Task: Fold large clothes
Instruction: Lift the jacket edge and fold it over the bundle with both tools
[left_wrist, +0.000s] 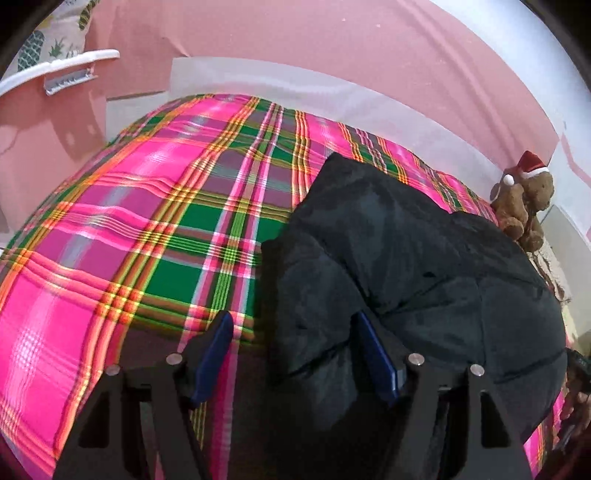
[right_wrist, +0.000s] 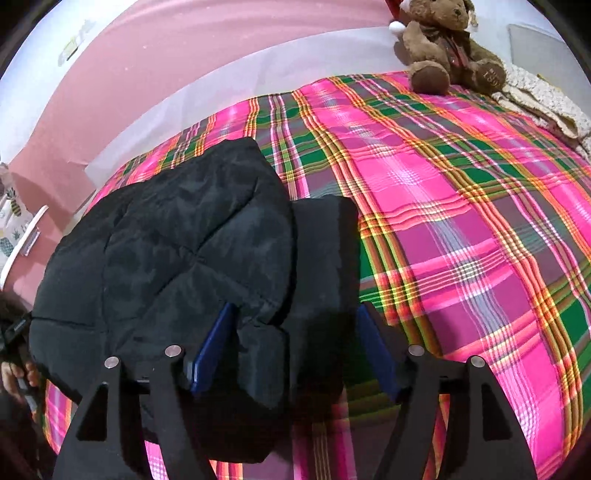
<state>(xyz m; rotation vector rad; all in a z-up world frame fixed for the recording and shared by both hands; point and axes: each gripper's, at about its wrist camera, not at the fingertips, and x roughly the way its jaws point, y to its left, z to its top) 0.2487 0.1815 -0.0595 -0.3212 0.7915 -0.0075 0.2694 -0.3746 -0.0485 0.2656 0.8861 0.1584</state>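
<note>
A black puffy jacket (left_wrist: 406, 240) lies bunched and folded over on a pink and green plaid bedspread (left_wrist: 129, 221). My left gripper (left_wrist: 292, 317) stands open over the jacket's left edge, with one blue pad above the plaid and the other against the dark fabric. In the right wrist view the same jacket (right_wrist: 166, 240) fills the left half. My right gripper (right_wrist: 297, 308) is open across the jacket's right edge, its left pad over the padding and its right pad over the bedspread (right_wrist: 461, 221). Neither gripper pinches the fabric.
A brown teddy bear (right_wrist: 443, 48) with a red Santa hat sits at the far side of the bed, also seen as the bear (left_wrist: 524, 199). A cream knitted blanket (right_wrist: 543, 99) lies beside it. A pink wall runs behind, and a white plastic rim (left_wrist: 55, 70) is at the upper left.
</note>
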